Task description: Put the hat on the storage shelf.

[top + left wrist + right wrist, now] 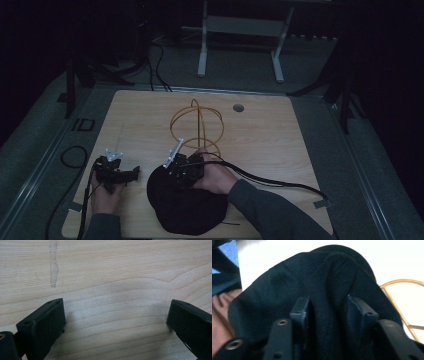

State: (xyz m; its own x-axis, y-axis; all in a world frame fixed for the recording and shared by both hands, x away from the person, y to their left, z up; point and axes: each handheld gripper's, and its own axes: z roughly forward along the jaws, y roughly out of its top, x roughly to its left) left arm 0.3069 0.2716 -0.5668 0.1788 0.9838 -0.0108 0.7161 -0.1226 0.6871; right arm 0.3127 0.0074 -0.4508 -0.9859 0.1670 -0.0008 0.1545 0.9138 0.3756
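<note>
Black hat (185,205) lies at the near edge of the bench (260,135), its far rim bunched between the jaws of my right gripper (176,167); the right gripper view shows a fold of the hat (327,305) pinched there. Just beyond stands the gold wire stand (196,126), bare, close to the hat's rim. My left gripper (131,173) rests apart at the left, jaws spread wide over plain wood, holding nothing. I judge the grasp made; lifting the hat and seating it on the stand remains.
</note>
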